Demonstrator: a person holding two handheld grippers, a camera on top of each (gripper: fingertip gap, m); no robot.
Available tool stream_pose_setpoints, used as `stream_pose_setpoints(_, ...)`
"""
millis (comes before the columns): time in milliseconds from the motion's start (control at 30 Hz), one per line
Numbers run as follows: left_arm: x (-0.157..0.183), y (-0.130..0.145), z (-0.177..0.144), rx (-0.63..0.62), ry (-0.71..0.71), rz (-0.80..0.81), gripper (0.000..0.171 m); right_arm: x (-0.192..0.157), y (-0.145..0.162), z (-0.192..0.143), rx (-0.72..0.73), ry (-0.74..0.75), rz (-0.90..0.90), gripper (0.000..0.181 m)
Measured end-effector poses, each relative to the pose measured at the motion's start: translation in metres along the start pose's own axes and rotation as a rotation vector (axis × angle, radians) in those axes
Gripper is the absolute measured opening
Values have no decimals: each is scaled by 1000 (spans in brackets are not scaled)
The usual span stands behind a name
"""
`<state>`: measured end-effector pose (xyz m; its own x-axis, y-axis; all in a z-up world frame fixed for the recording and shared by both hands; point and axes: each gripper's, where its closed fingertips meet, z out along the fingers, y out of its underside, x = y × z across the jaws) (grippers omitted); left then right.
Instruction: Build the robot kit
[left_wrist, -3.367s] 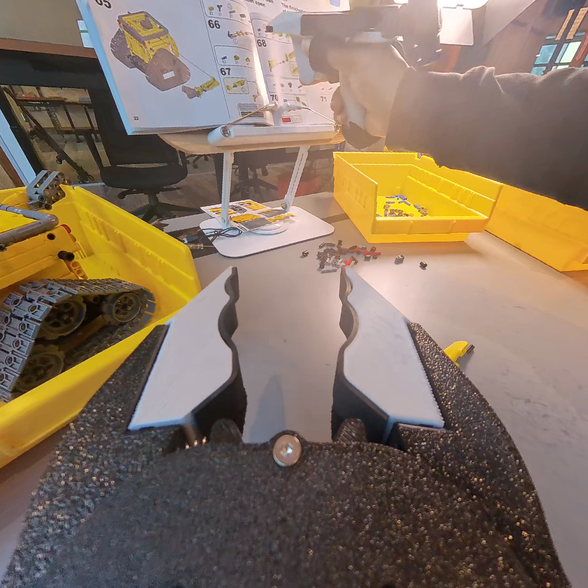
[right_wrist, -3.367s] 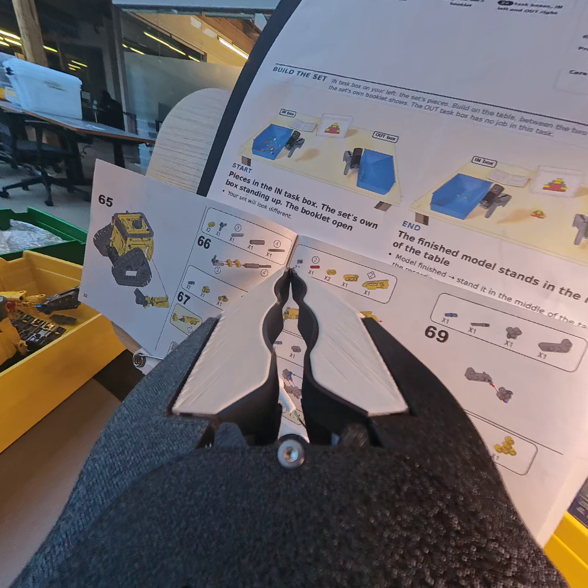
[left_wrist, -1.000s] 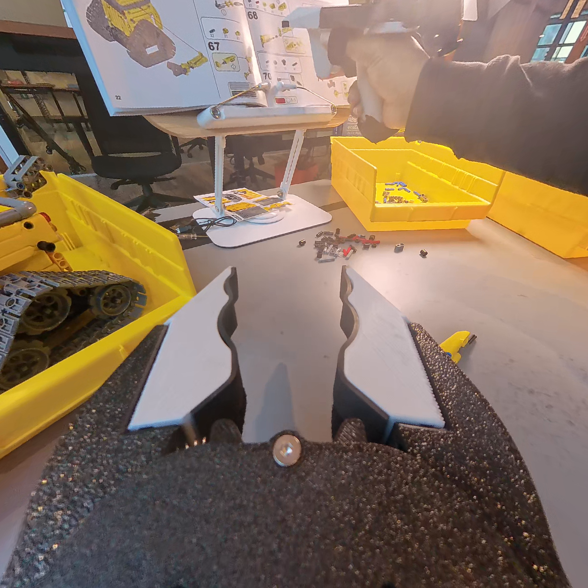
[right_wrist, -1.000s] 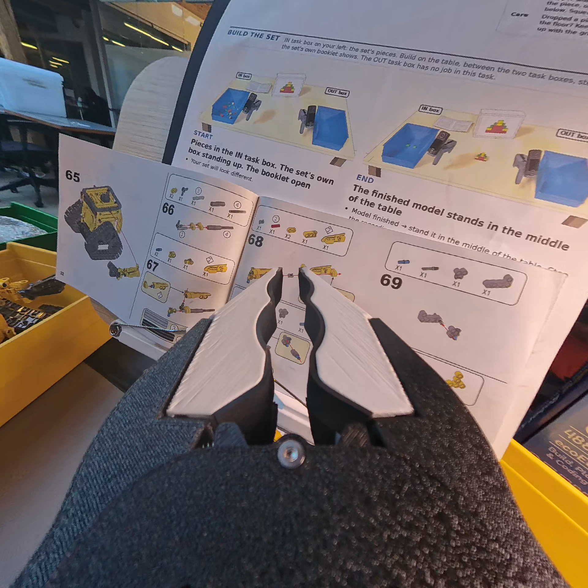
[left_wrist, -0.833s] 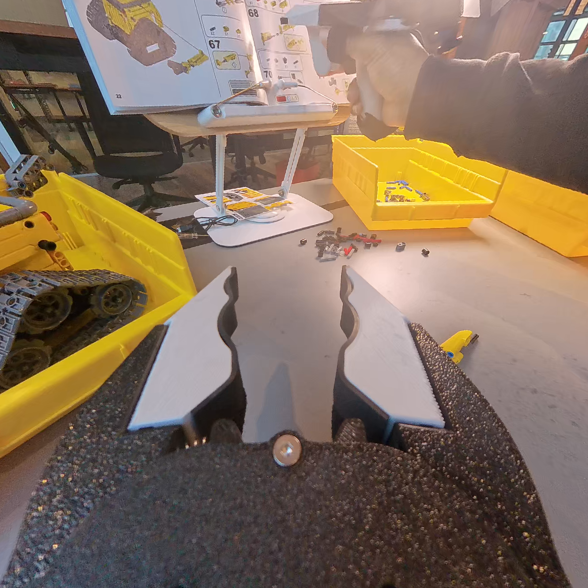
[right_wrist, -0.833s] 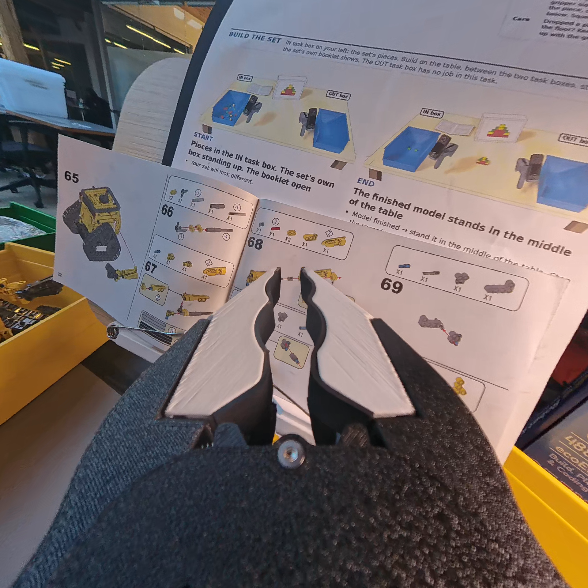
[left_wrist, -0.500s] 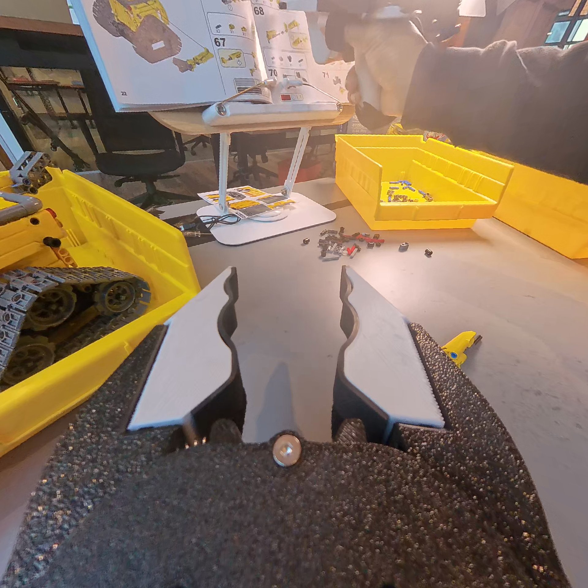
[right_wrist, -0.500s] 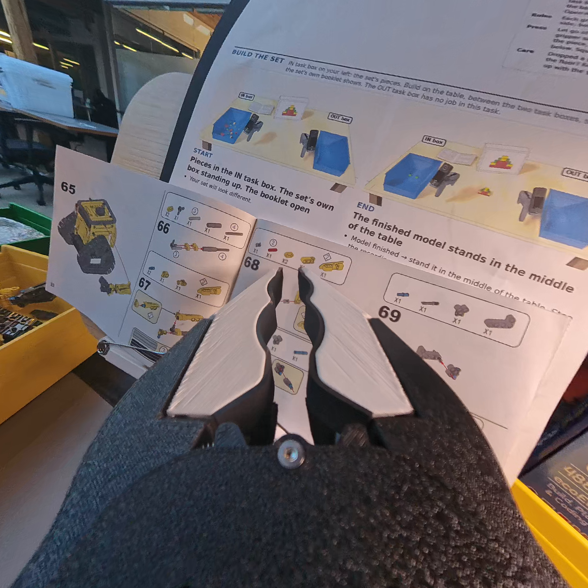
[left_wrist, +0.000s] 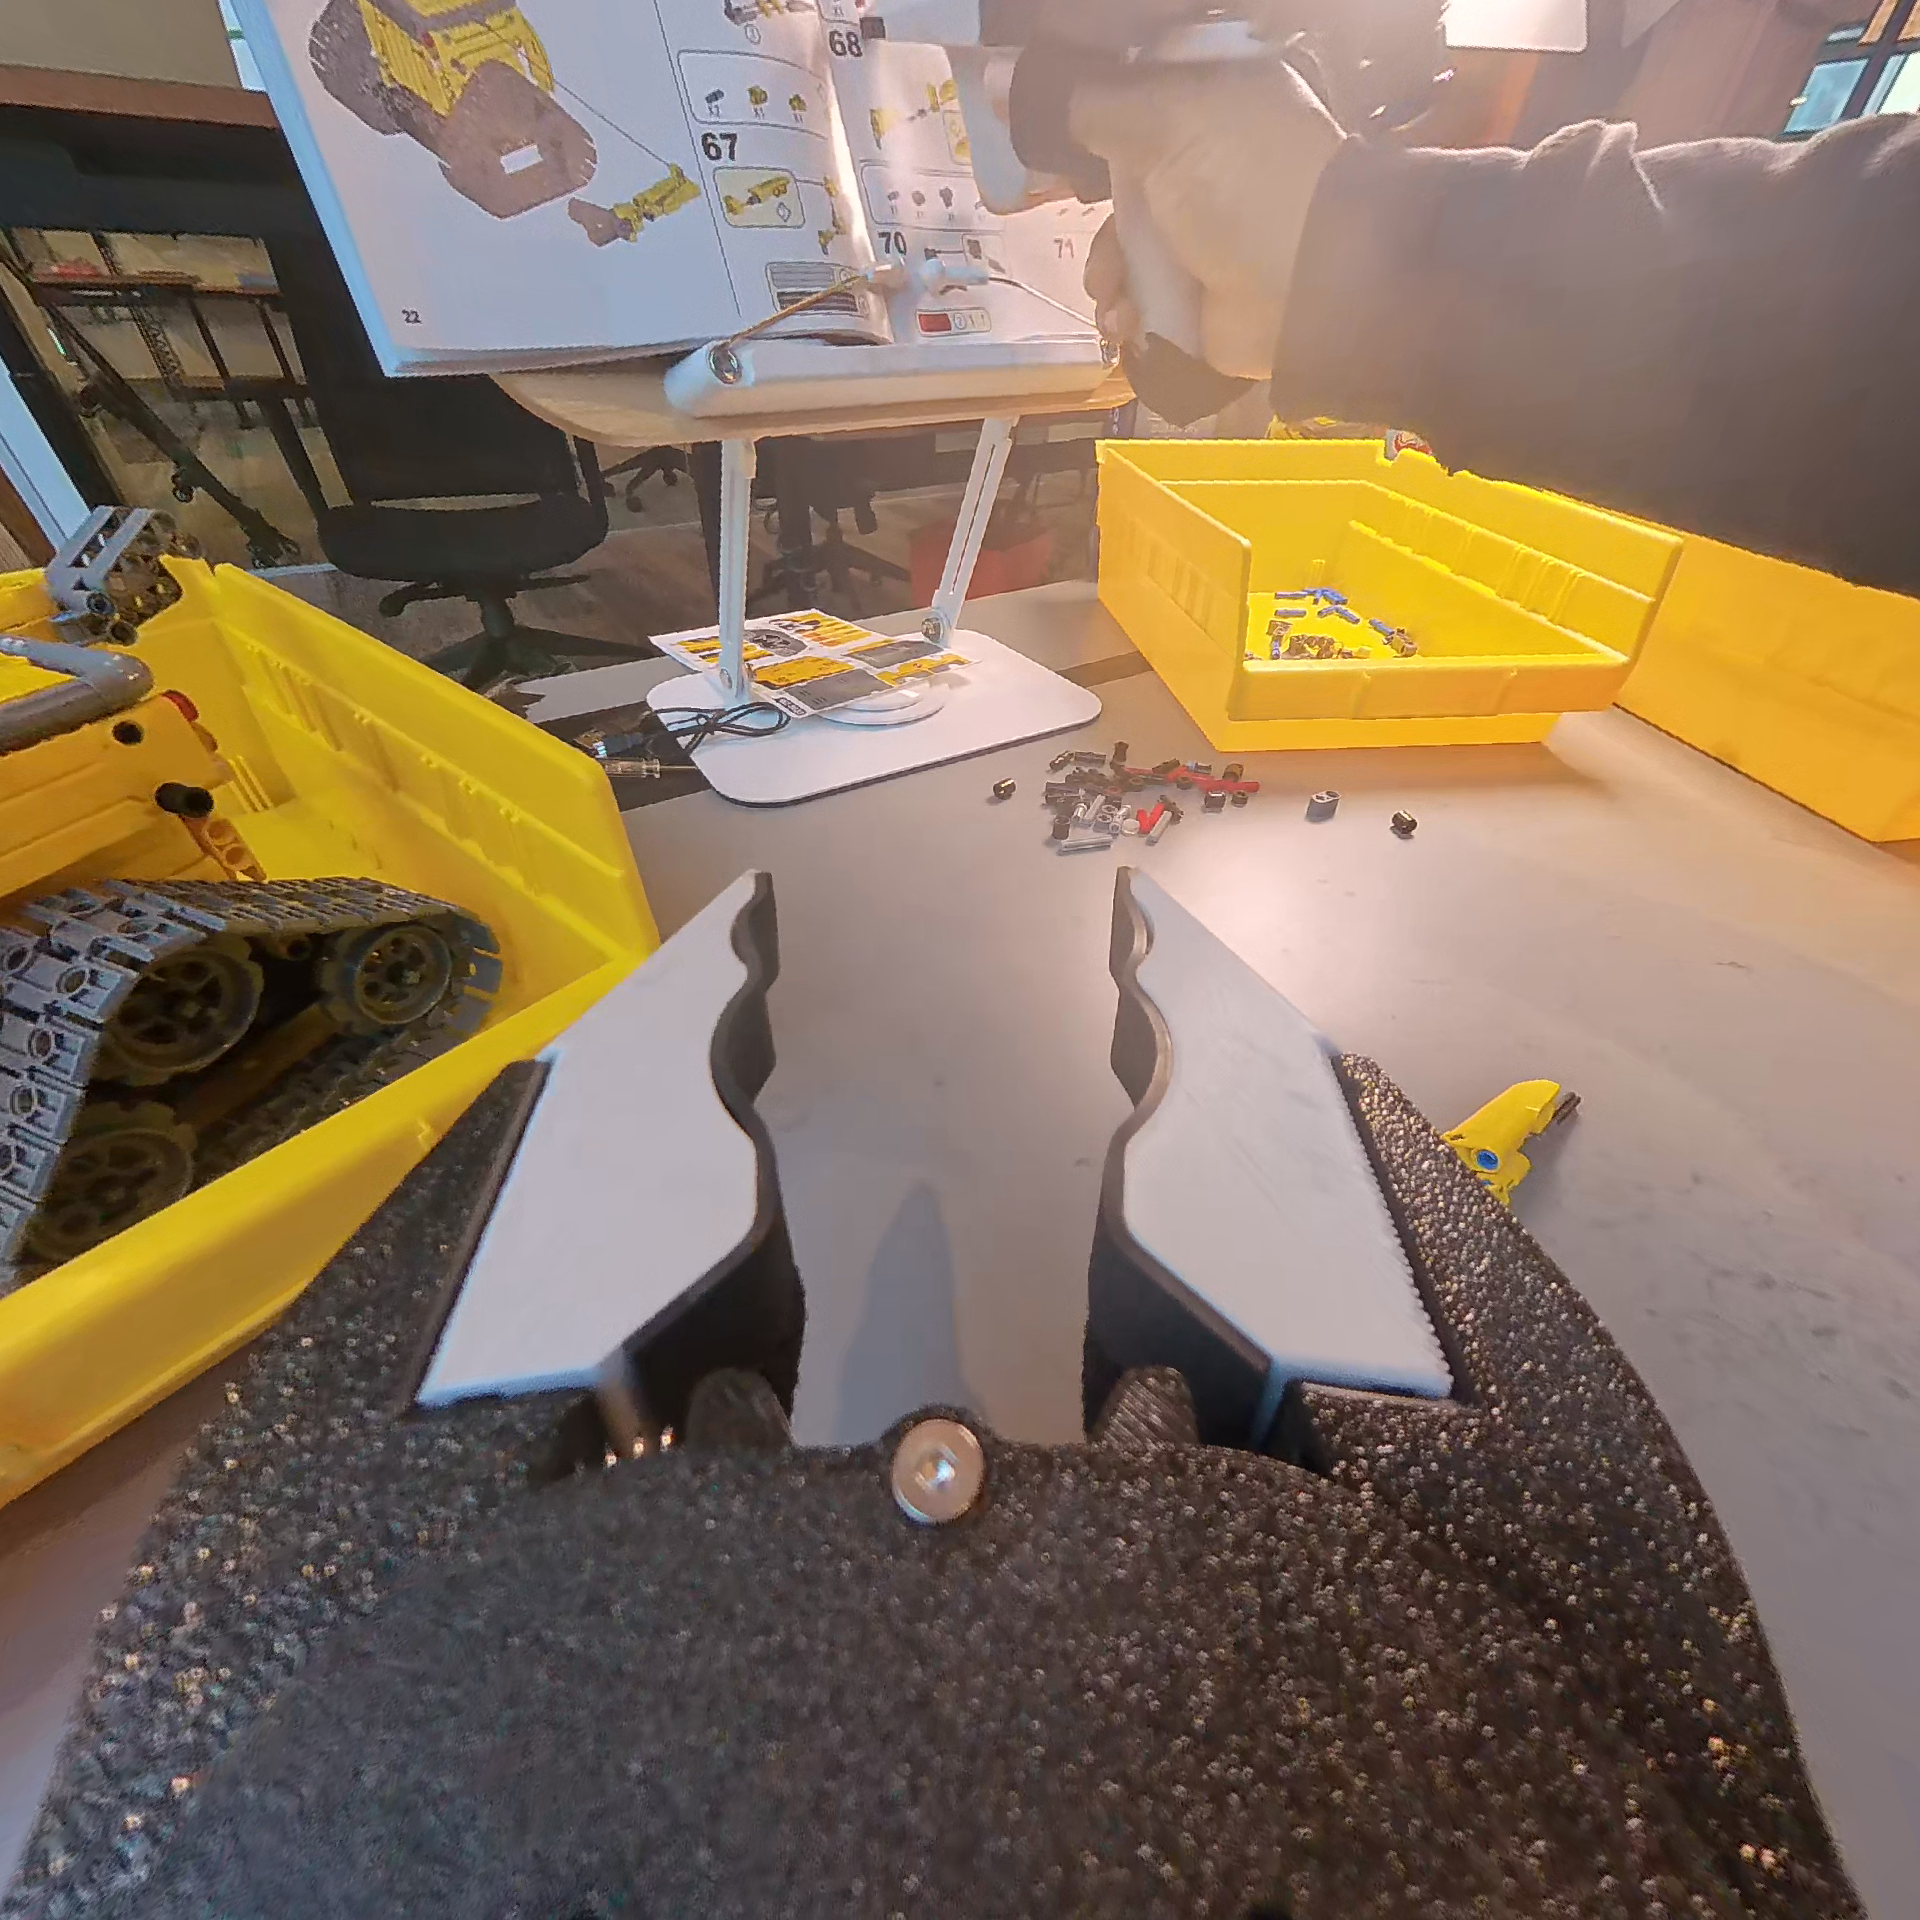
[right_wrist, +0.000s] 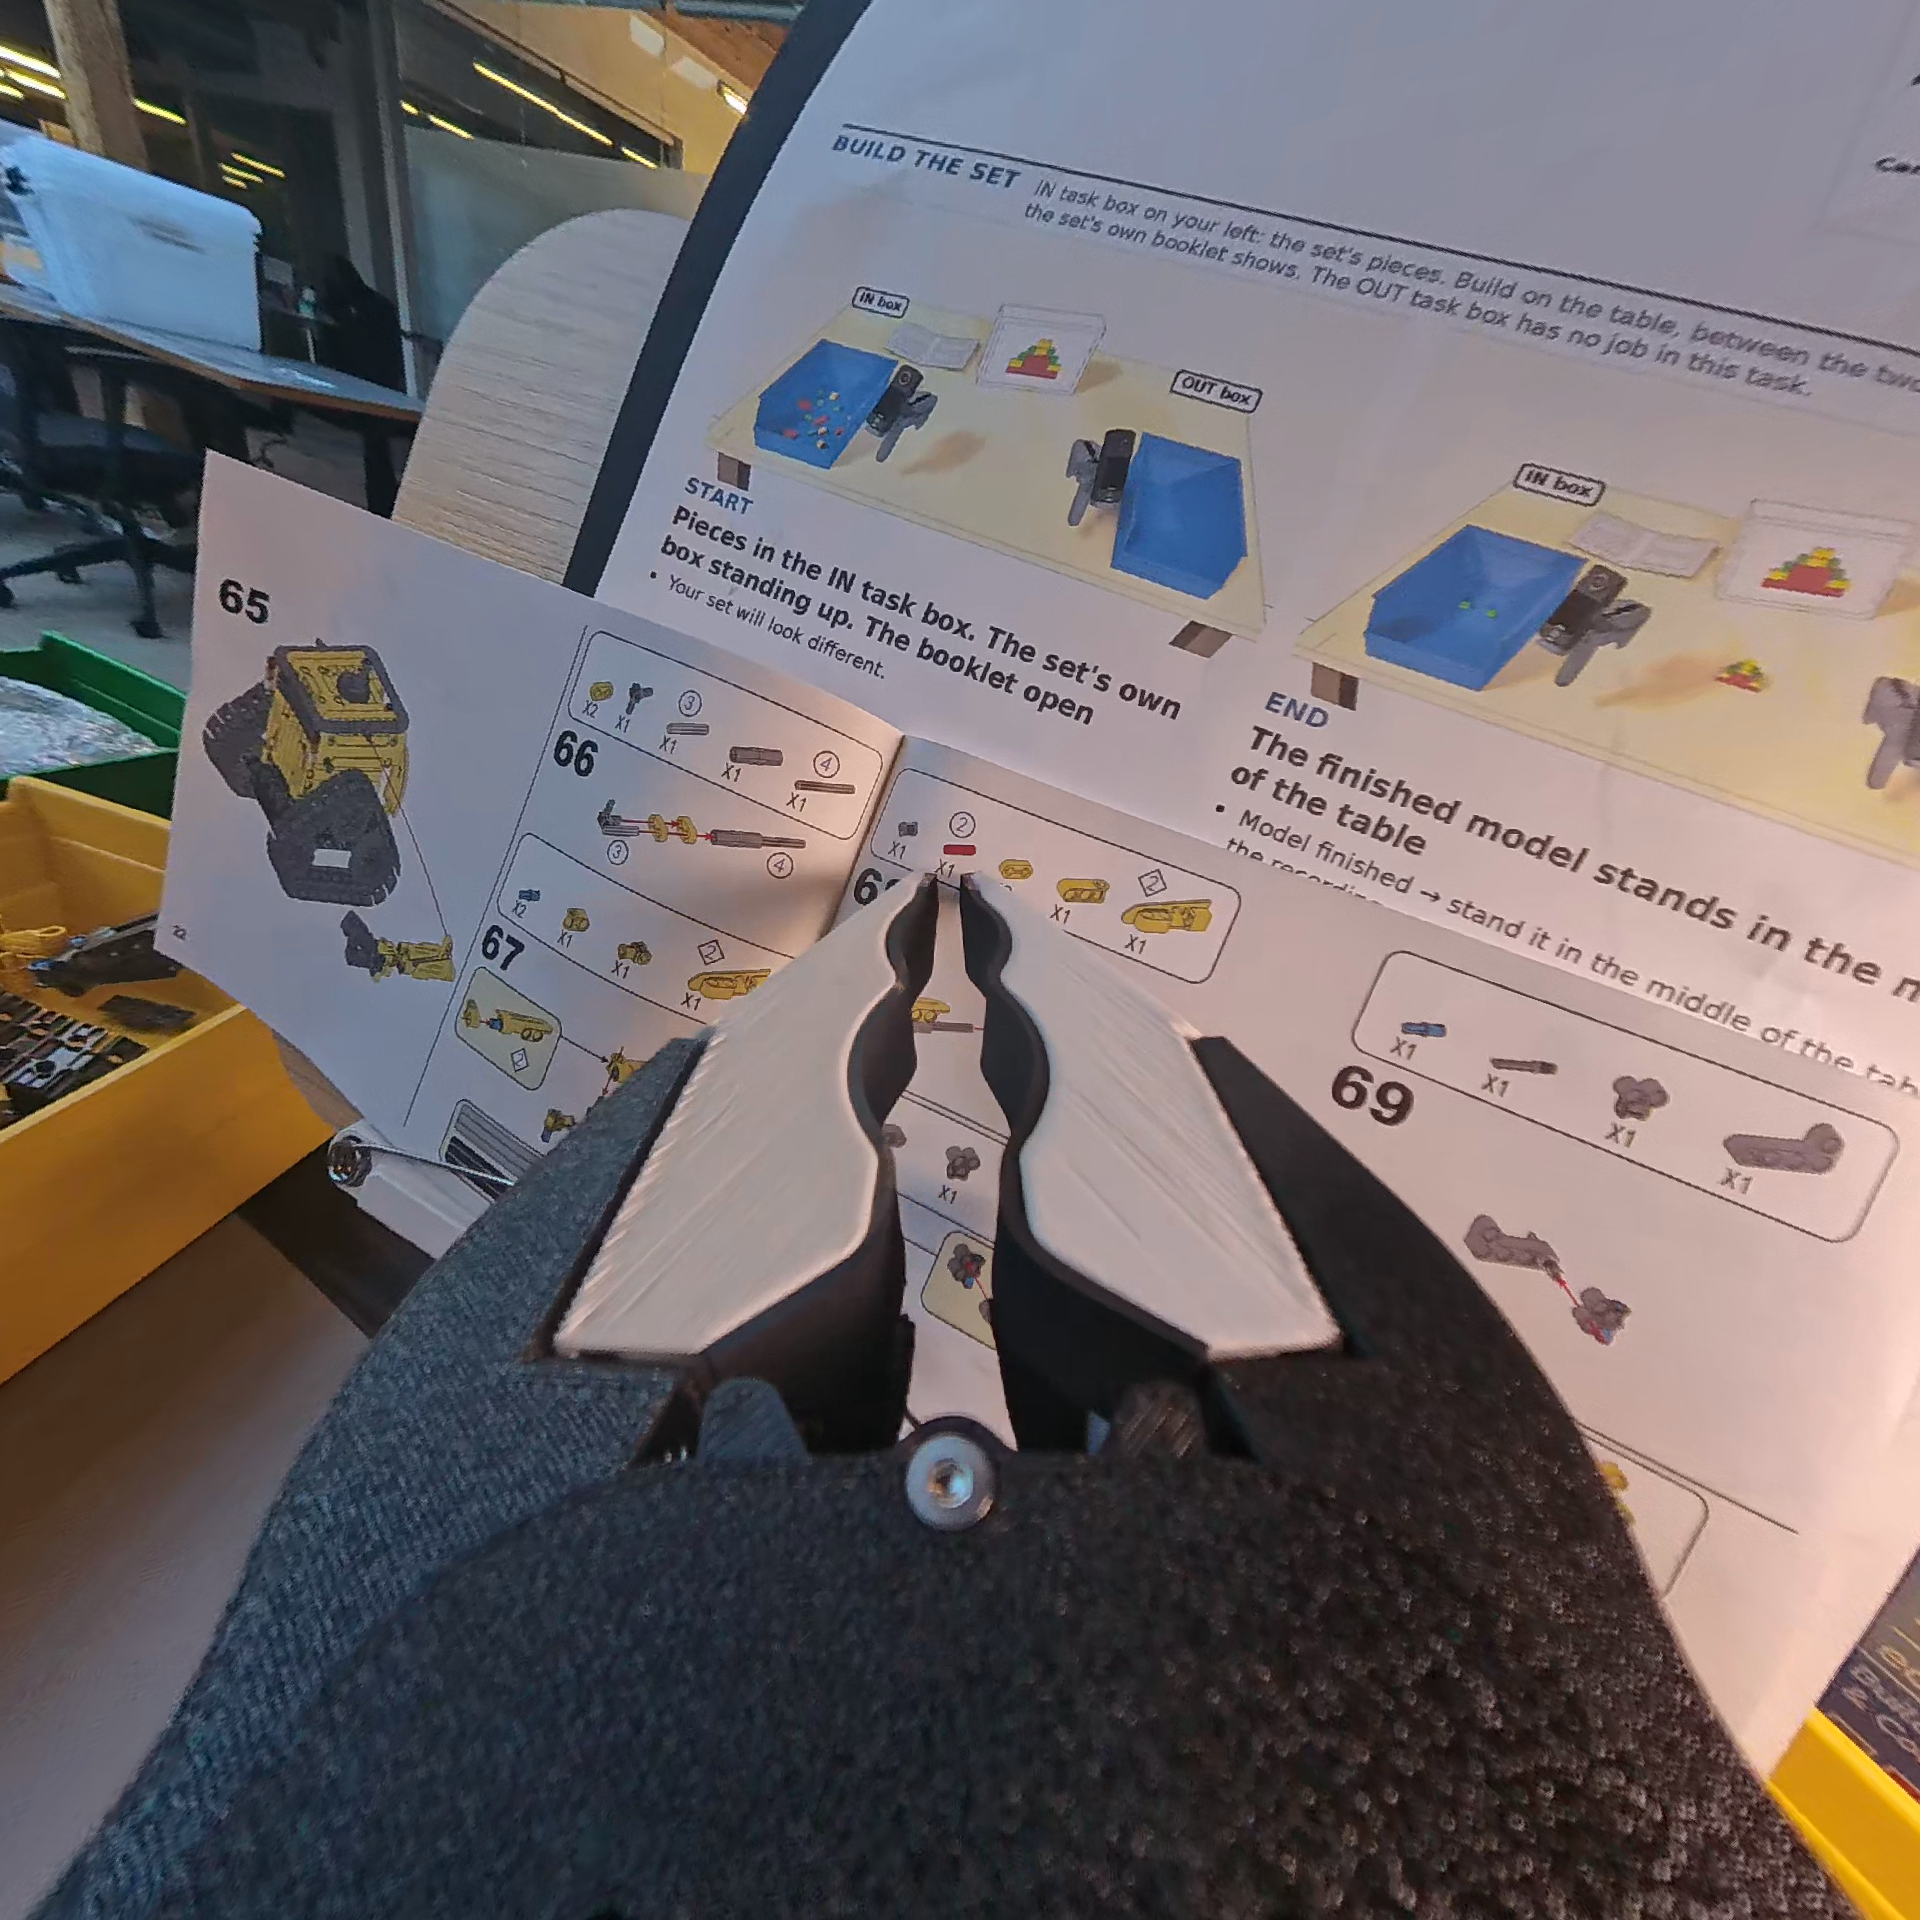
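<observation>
Closing on the booklet (right_wrist: 727, 831), my right gripper (right_wrist: 945, 883) now has its tips at the top of the centre fold. A second ago they sat lower on the page with a clear gap. Now only a sliver shows between the jaws, and I cannot tell whether they pinch the paper or just rest against it. The booklet stands open on a white stand (left_wrist: 883, 364), with a larger printed sheet (right_wrist: 1351, 156) behind it.

My left gripper (left_wrist: 940, 894) has barely shifted. It hovers low over the table (left_wrist: 1558, 987), jaws wide apart and empty. Just to its left is a yellow bin (left_wrist: 416, 790) holding a tracked model (left_wrist: 208, 987). Ahead lies a scatter of small parts (left_wrist: 1122, 800), and a second bin (left_wrist: 1351, 582) sits beyond them. One yellow piece (left_wrist: 1501, 1132) lies alone to the right.

The table is grey and matt. Behind it are office chairs (left_wrist: 457, 520), desks and warm ceiling lights.
</observation>
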<state>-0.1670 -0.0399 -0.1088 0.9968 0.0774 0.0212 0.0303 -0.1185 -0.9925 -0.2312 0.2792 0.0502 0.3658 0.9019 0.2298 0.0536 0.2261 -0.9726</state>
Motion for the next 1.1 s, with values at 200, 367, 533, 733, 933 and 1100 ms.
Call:
stream_pose_setpoints(200,1,0,0,0,4,4,64,0,0,0,-10,1,-11,4)
stream_pose_setpoints(367,1,-2,-1,4,1,5,64,8,-4,-5,4,32,-9,4)
stream_pose_setpoints(533,2,-2,0,3,3,10,64,12,-1,-6,-7,36,-7,4)
stream_pose_setpoints(733,1,-1,-1,2,0,11,64,10,3,-5,-14,33,-10,4)
stream_pose_setpoints(933,1,-2,-1,4,0,11,64,10,4,-5,-13,35,-13,4)
stream_pose_setpoints(1100,1,-3,-1,9,-1,11,64,15,4,-8,-8,48,-11,5)
